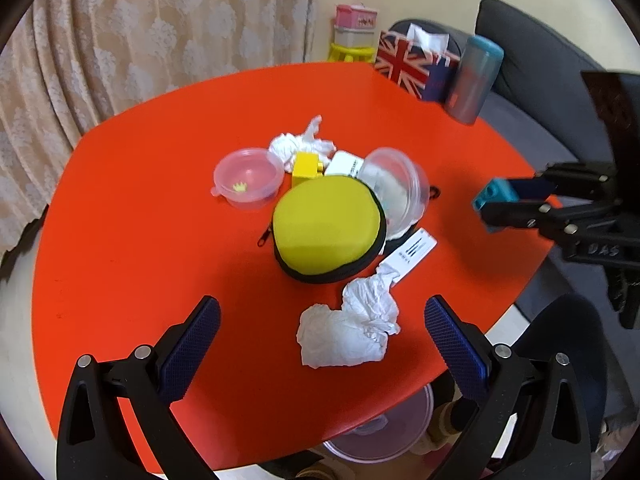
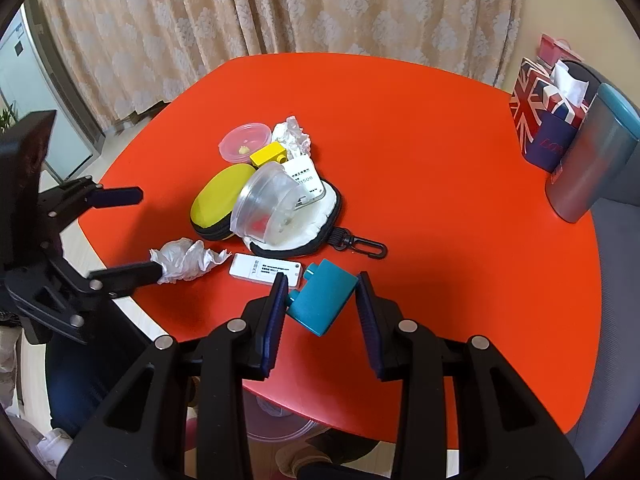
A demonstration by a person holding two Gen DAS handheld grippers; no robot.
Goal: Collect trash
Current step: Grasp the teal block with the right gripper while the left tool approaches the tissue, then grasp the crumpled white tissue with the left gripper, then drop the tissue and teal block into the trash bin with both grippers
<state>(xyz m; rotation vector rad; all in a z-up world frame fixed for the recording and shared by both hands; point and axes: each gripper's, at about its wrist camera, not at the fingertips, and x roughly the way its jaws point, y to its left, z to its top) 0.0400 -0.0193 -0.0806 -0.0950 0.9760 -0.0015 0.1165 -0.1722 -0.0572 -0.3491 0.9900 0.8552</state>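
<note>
Gripping a teal block (image 2: 322, 298) above the red table (image 2: 440, 200), the right gripper (image 2: 323, 294) clamps it between both pads, while the left gripper (image 1: 322, 316) hangs spread wide around a crumpled tissue (image 1: 348, 320) near the yellow case (image 1: 326, 226)

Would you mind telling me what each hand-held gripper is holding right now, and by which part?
The right hand-held gripper clamps the teal block by its two opposite sides. The left hand-held gripper is open, holding nothing.
</note>
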